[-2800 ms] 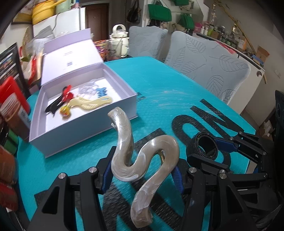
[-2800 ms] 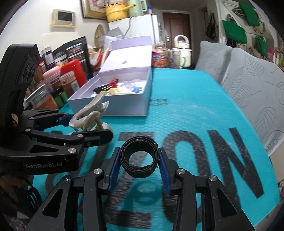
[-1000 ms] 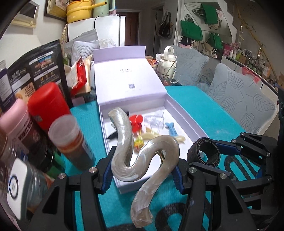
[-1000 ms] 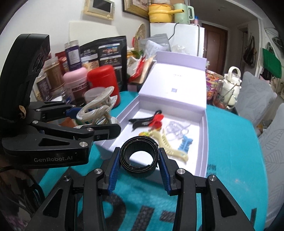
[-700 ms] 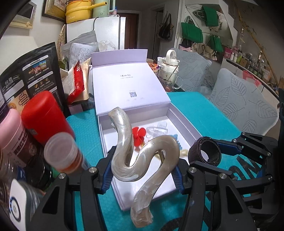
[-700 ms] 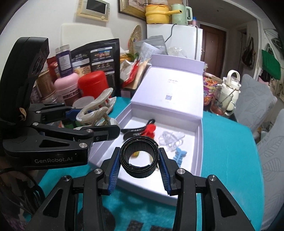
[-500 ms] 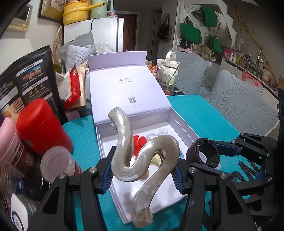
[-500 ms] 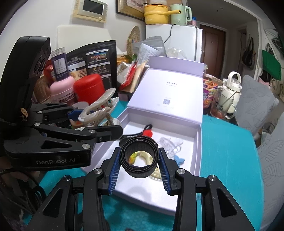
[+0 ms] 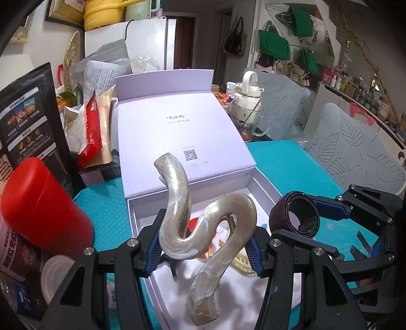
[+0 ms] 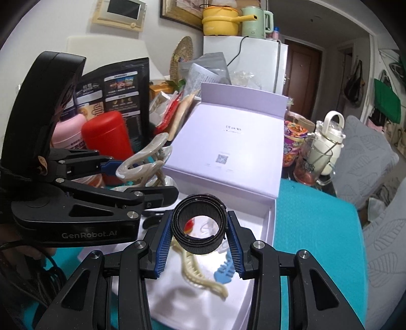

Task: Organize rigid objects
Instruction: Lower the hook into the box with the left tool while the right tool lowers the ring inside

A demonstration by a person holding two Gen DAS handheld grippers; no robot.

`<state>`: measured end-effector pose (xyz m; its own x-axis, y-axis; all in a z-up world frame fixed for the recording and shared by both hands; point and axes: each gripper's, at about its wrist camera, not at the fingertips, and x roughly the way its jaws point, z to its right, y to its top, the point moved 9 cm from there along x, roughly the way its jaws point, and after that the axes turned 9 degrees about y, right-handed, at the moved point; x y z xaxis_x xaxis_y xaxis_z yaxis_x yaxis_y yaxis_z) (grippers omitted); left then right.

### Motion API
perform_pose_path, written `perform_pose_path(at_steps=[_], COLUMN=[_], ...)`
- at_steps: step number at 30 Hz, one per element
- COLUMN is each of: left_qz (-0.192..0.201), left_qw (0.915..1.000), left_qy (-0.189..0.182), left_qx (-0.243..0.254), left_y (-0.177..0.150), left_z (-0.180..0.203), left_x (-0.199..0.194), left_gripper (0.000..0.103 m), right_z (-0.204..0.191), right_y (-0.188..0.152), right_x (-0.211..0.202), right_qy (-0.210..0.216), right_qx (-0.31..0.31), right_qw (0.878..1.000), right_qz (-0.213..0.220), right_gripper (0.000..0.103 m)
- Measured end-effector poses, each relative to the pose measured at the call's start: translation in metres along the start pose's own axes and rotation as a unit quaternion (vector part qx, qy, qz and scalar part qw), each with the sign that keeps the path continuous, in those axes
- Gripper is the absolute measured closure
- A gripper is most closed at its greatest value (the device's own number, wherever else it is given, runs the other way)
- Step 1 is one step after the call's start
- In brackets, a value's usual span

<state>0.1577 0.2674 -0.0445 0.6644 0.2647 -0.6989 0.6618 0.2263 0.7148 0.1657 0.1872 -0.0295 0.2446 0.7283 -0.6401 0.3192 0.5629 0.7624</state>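
Right wrist: R gripper point(image 10: 200, 245) clamps ring point(image 10: 199, 224), L gripper point(image 9: 204, 247) clamps clip point(image 9: 203, 228), over box point(image 10: 271, 228).

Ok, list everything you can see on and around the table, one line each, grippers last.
box: one, lilac, open on table, lid tilted back
comb clip: one, cream, inside box
fishbone clip: one, blue, inside box
red canister: one, left of box
black pouch: one, behind canister
kettle: one, white, right of lid
table: one, teal top
pot: one, yellow, on fridge
left gripper: shut on pearly S-shaped claw clip, above box
right gripper: shut on black band roll, above box
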Motion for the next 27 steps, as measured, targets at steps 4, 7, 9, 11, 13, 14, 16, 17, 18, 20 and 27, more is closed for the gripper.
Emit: perform_pose_path(at_steps=[4,7,9,11,13,14,16,17,18,20,27], left_qz=[-0.008,-0.015,-0.022,-0.029,-0.034,-0.038,-0.043,-0.045,-0.048,-0.053,-0.076], left_qw=[1.0000,0.9998,0.9997,0.9995,0.9993,0.9992,0.9990,0.9988,0.9987,0.9984,0.9970], left_qy=[0.004,0.008,0.011,0.013,0.014,0.014,0.014,0.014,0.015,0.015,0.009], left_qx=[0.001,0.005,0.006,0.007,0.008,0.008,0.008,0.009,0.010,0.011,0.010], left_y=[0.004,0.005,0.004,0.002,0.001,0.000,-0.002,-0.003,-0.004,-0.007,-0.016], left_z=[-0.002,-0.003,-0.003,-0.004,-0.004,-0.004,-0.004,-0.004,-0.003,-0.002,0.003], left_x=[0.014,0.025,0.033,0.039,0.045,0.048,0.052,0.054,0.055,0.059,0.069], left_gripper=[0.048,0.048,0.048,0.048,0.048,0.048,0.048,0.048,0.048,0.048,0.048], right_z=[0.010,0.018,0.022,0.024,0.026,0.028,0.030,0.031,0.032,0.033,0.041], right_y=[0.004,0.006,0.007,0.006,0.005,0.004,0.002,0.001,-0.001,-0.003,-0.010], right_x=[0.011,0.017,0.022,0.025,0.030,0.033,0.036,0.038,0.040,0.043,0.050], right_qy=[0.001,0.002,0.003,0.001,0.001,0.002,0.002,0.003,0.002,0.002,-0.004], right_qx=[0.004,0.012,0.014,0.016,0.018,0.020,0.026,0.028,0.030,0.031,0.046], right_qw=[1.000,1.000,1.000,1.000,1.000,1.000,1.000,0.999,0.999,0.999,0.999], right_qz=[-0.001,-0.002,-0.002,-0.004,-0.007,-0.010,-0.012,-0.015,-0.017,-0.021,-0.029], right_gripper=[0.063,0.063,0.063,0.063,0.063,0.063,0.063,0.063,0.063,0.063,0.063])
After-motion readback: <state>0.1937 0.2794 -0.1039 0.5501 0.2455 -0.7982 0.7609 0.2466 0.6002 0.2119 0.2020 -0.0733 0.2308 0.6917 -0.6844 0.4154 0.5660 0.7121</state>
